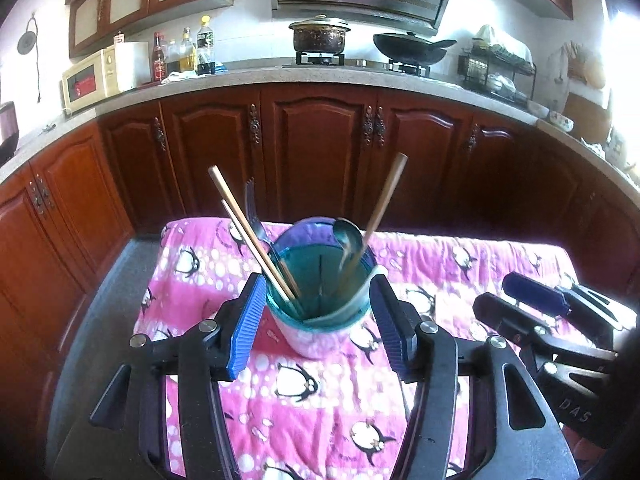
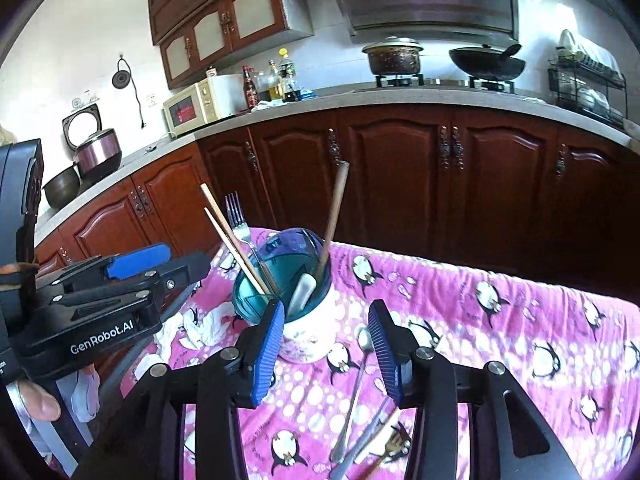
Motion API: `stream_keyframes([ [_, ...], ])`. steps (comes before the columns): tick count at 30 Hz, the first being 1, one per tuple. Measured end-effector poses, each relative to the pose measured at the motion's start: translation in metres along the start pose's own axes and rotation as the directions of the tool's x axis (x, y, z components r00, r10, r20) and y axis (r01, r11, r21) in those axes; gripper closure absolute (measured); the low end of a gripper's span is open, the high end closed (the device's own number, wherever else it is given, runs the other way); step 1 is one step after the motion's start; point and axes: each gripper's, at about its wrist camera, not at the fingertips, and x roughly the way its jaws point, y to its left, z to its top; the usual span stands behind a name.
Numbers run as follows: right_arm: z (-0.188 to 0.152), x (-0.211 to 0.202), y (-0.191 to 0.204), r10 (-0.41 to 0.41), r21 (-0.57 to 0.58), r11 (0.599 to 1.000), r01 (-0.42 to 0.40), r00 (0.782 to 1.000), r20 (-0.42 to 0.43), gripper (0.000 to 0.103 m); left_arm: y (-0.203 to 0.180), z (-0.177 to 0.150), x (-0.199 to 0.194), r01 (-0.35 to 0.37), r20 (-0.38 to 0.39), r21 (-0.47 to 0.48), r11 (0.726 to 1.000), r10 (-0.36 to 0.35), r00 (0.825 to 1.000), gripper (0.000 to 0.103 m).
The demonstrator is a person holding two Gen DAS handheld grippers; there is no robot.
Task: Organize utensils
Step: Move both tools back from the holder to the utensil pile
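Two grippers are at work over a table draped in a pink penguin blanket (image 2: 520, 320). The left gripper (image 1: 318, 320) has its blue pads spread wide to either side of the utensil cup (image 1: 320, 320), close to its walls but, as far as I can tell, not pressing them. The right gripper (image 2: 326, 344) hangs with its pads apart and nothing between them, just behind the same cup (image 2: 304, 320) and above a loose silver spoon (image 2: 354, 392) lying on the blanket. The cup already holds two chopsticks (image 1: 252, 236), a fork (image 2: 240, 224), a wooden-handled ladle (image 1: 360, 240) and a white ceramic spoon (image 2: 302, 294), so the sorting looks partly done. A small pile of mixed cutlery (image 2: 380, 440) remains toward the near edge, beside the silver spoon. The next move probably calls for the right gripper to drop, pinch the thin spoon handle and lift it into the cup while the left steadies the cup. Open blanket lies toward the right edge; the cup stands near the far edge, so a nudge forward risks tipping it off.
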Motion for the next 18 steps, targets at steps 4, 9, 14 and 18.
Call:
stream_keyframes([
  [4,-0.011,-0.011,-0.006,-0.019,0.024,1.0,0.02,1.0,-0.009,0.061,-0.011,-0.011,-0.006,0.012,-0.008,0.008,1.0,-0.012,1.0,0.049],
  [9,-0.023,-0.023,-0.019,-0.038,0.065,0.997,0.04,0.999,-0.02,0.061,-0.026,-0.021,-0.011,0.024,-0.015,0.032,0.999,-0.024,1.0,0.049],
  [14,-0.031,-0.031,-0.026,-0.053,0.082,0.995,0.056,0.998,-0.031,0.06,-0.037,-0.027,-0.014,0.037,-0.023,0.045,0.998,-0.036,0.999,0.049],
  [18,-0.037,-0.032,-0.033,-0.055,0.104,0.993,0.06,0.997,-0.048,0.06,-0.044,-0.032,-0.013,0.044,-0.035,0.054,0.998,-0.042,0.999,0.048],
])
